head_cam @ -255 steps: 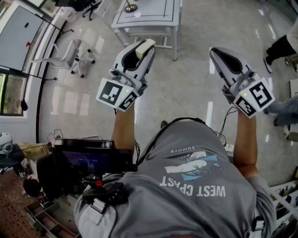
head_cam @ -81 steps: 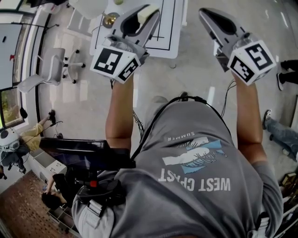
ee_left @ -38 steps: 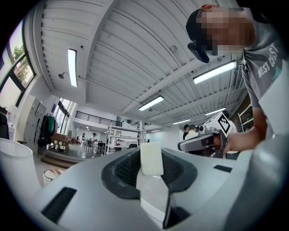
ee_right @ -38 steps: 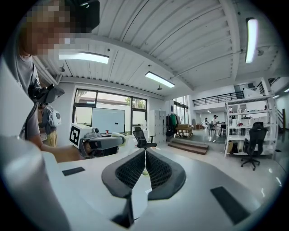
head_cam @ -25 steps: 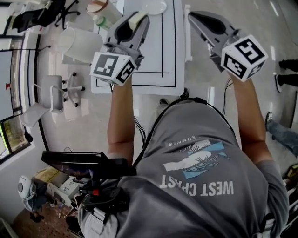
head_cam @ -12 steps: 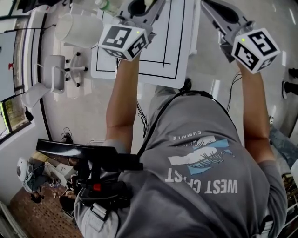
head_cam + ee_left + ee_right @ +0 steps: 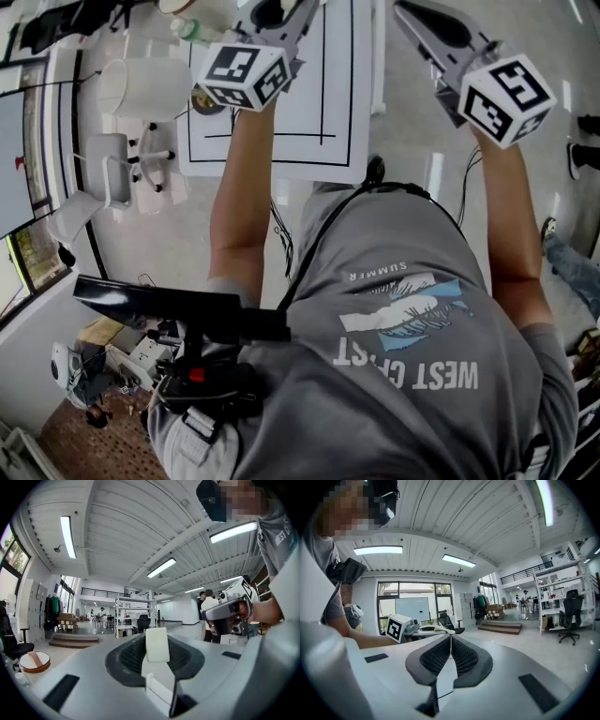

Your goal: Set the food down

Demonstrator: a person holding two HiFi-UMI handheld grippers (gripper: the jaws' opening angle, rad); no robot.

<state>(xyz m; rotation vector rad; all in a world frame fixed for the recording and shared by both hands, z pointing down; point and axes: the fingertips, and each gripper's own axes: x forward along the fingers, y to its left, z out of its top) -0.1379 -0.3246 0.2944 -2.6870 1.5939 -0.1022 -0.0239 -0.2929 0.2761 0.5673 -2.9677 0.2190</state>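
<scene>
Nearest in the head view, a grey cotton T-shirt [image 7: 403,309] with a printed chest graphic, and two bare forearms reaching toward 12 o'clock. At the end of each forearm, a white marker cube [image 7: 242,75] of hard plastic, printed with black squares. Below the left cube, a flat white table [image 7: 281,141] with thin black rectangular lines on its top; at 9 o'clock of it, a smooth white cylindrical bucket [image 7: 141,86] and a pale office chair [image 7: 112,169] on glossy floor tiles. Cut off by the top edge there, the tips of the left jaws, so no sight of the food from above. Shown plainly only in the left gripper view: the food [image 7: 157,641], a cream, matt, rounded-rectangular slab standing upright, pinched at its lower half by the left gripper [image 7: 157,654] between black, mesh-textured pads set in a smooth grey shell. Held dead centre between the pads, top end poking out toward 12 o'clock past the tips, clear of any surface. At 8 o'clock in that view, a round white tub [image 7: 33,662] with a brown rim; at 3 o'clock, the other gripper in a hand. In the right gripper view, the right gripper [image 7: 451,641] with both ribbed black pads pressed flat together, nothing between them; at 9 o'clock, the left cube and forearm. Farther off, shelving, steps and ceiling strip lights.
</scene>
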